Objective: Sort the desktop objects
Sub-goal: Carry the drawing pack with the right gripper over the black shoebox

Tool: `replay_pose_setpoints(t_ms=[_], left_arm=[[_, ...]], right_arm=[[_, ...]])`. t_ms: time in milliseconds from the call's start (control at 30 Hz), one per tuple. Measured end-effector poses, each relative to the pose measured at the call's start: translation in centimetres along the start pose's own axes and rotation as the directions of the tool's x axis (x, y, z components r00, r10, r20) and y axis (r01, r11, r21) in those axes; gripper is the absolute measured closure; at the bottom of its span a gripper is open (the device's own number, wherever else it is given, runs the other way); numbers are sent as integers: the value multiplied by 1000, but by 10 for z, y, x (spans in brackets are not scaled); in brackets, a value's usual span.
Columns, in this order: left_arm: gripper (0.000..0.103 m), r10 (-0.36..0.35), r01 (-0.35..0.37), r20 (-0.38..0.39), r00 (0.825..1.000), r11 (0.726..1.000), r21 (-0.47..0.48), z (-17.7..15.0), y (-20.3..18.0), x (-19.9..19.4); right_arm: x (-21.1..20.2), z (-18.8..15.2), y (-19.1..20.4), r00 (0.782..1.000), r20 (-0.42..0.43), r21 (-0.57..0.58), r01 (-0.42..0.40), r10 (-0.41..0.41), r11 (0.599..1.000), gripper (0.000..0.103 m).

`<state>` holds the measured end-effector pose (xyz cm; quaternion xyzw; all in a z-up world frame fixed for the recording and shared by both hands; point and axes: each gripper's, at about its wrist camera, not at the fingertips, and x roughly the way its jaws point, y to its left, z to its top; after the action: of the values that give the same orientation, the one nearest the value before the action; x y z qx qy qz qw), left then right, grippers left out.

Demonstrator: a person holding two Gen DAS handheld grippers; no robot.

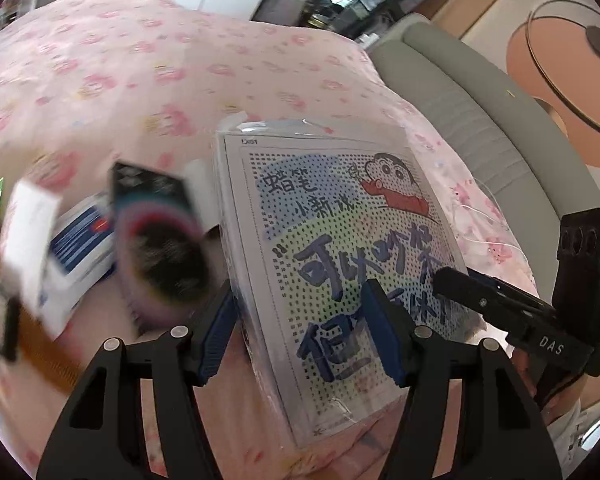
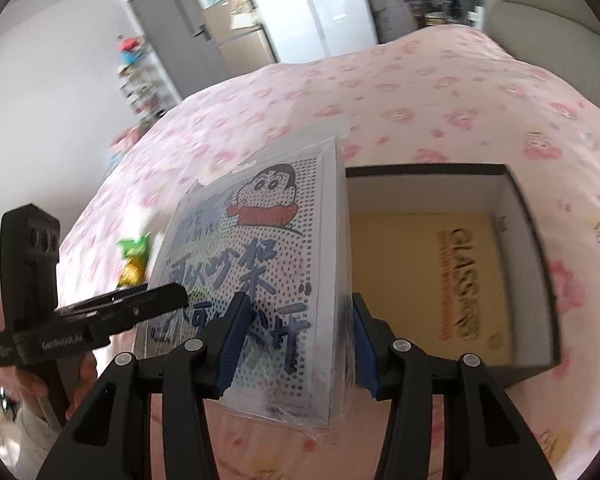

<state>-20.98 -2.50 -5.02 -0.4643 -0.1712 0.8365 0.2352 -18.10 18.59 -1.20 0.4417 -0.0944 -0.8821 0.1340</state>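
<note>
A flat plastic-wrapped cartoon pack [image 1: 340, 248] with a dotted print and a boy's face is held tilted above the pink floral cloth [image 1: 140, 80]. My left gripper [image 1: 300, 332] is shut on its near edge. My right gripper [image 2: 296, 344] is shut on the same pack [image 2: 268, 276] from the other side, and shows in the left wrist view [image 1: 484, 296]. An open dark box [image 2: 532, 240] with a yellow "GLASS" item [image 2: 440, 280] inside sits just right of the pack.
Left of the pack lie a black card with a coloured ring [image 1: 160, 240], a blue-and-white packet [image 1: 80, 248] and a white box [image 1: 28, 232], blurred. A green-yellow snack bag [image 2: 134, 258] lies beyond the pack. A grey sofa [image 1: 480, 120] borders the cloth.
</note>
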Motion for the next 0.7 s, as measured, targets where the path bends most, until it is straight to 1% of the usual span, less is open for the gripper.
replay_pose_setpoints(t_ms=[167,300,467,700], left_arm=[[39,-21,21,-29,999,1000,12,32,-13,44],[39,-12,14,-51,999,1000,27,44,-19,69],[39,4,-1,-79,997,999,36,44,-21,90],[41,15,-10,-86,996,998,56,33,-26,104]], right_arm=[[7,25,-34,998,-3,25,62,-62,998,58],[16,33,-57,998,-9,48,65,-65,997,58],[30,30,-75,998,-41,71,56,-53,996,58],[43,22,-90,995,-81,102,66,-58,993,58]])
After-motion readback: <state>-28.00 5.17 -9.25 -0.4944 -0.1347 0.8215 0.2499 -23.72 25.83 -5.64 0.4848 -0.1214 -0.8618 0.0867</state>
